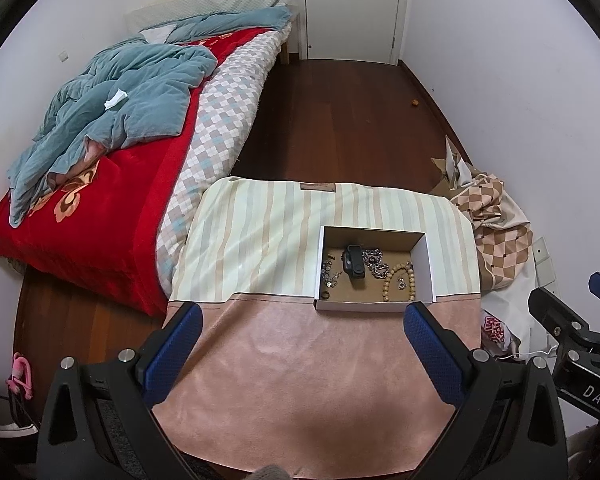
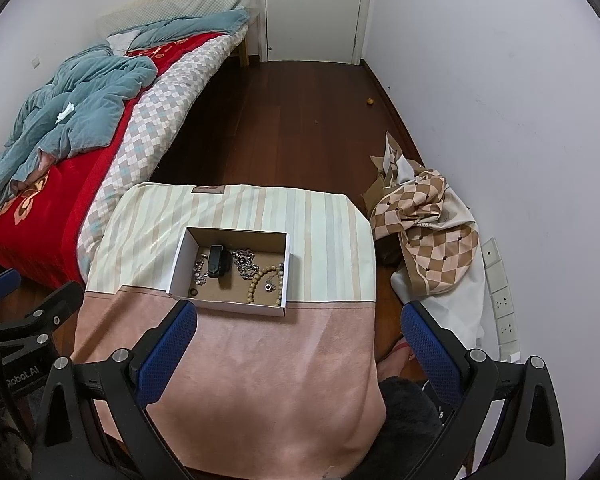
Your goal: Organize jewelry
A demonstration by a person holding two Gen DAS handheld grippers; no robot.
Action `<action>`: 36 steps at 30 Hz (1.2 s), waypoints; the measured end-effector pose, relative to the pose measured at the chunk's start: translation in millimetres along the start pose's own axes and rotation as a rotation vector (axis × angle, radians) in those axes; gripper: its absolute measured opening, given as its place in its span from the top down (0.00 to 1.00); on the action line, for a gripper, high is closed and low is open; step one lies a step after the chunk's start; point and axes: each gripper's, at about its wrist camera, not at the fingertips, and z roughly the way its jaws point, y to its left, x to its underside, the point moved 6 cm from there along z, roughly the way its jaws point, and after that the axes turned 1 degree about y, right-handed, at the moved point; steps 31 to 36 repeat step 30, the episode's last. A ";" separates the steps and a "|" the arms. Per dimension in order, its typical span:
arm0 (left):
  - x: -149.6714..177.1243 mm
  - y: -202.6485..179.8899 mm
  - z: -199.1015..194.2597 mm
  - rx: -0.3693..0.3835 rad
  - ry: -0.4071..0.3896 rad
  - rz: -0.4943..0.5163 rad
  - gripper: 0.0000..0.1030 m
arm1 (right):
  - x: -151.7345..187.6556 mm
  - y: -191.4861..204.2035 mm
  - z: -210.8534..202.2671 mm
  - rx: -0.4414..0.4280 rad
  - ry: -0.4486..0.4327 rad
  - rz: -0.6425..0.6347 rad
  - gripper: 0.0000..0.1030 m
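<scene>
Jewelry: all the pieces that could be seen were lying inside the cardboard box [image 2: 229, 270]; none was seen on the cloth around the box.
Box: it was standing open on the cloth-covered table [image 2: 260, 360], where the striped part of the cloth met the pink part.
Black case [image 2: 217, 261]: it was lying near the middle of the box floor, toward the far wall.
Silver chain [image 2: 245, 263]: it was heaped just to the right of the black case, touching or nearly touching it.
Wooden bead bracelet [image 2: 265, 285]: it was curved by the right wall of the box, near the front edge; a small pendant was seen inside its curve.
Small silver pieces [image 1: 329, 274]: they were scattered by the left wall of the box, and a dark ring lay at the front left corner.
Left gripper [image 1: 302, 316]: it was held wide apart and empty, above the pink cloth, just in front of the box.
Right gripper [image 2: 298, 318]: it was also spread wide and empty, in front of the box and toward its right side.
Stage: the scene would fit pieces gathered into the box already, or pieces waiting there to be sorted; this could not be decided.
Handling advice: the chain and beads were judged likely to tangle, so any piece should be pinched alone, with the box steadied.
</scene>
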 end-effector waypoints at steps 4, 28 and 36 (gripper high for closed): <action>0.1 0.4 0.1 0.000 -0.002 0.001 0.00 | -0.2 -0.2 -0.9 0.000 -0.001 0.000 0.00; 1.1 1.3 -4.0 0.002 -0.014 -0.005 0.00 | -2.0 2.7 -9.7 -0.002 -0.010 0.002 0.00; 2.1 0.8 -5.6 0.003 -0.015 -0.005 0.00 | -2.2 1.5 -11.1 -0.004 -0.009 0.002 0.00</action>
